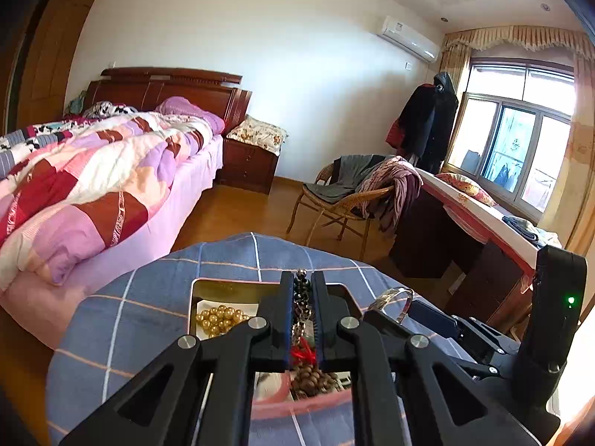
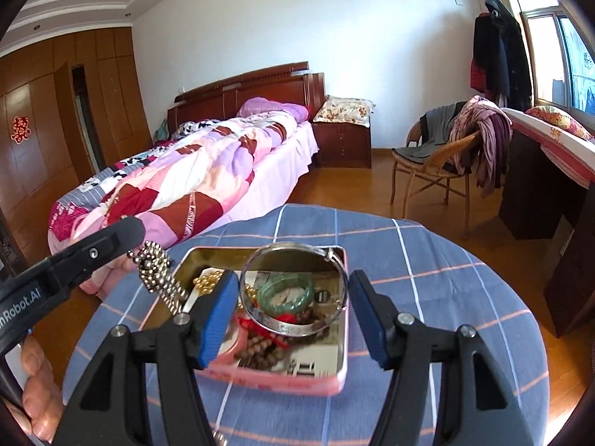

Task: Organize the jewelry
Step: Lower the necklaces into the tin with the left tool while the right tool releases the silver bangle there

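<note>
Your left gripper (image 1: 302, 290) pinches the bead chain (image 2: 158, 271); right gripper (image 2: 293, 310), wide open, frames the bangle (image 2: 290, 329). Lower the chain slowly into the tin (image 2: 344, 334), frame centre.

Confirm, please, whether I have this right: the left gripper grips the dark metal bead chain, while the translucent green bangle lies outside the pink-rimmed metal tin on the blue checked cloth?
Not quite: the translucent green bangle lies inside the pink-rimmed metal tin, not out on the blue checked cloth; the right wrist view shows it. The left gripper does grip the dark metal bead chain.
</note>
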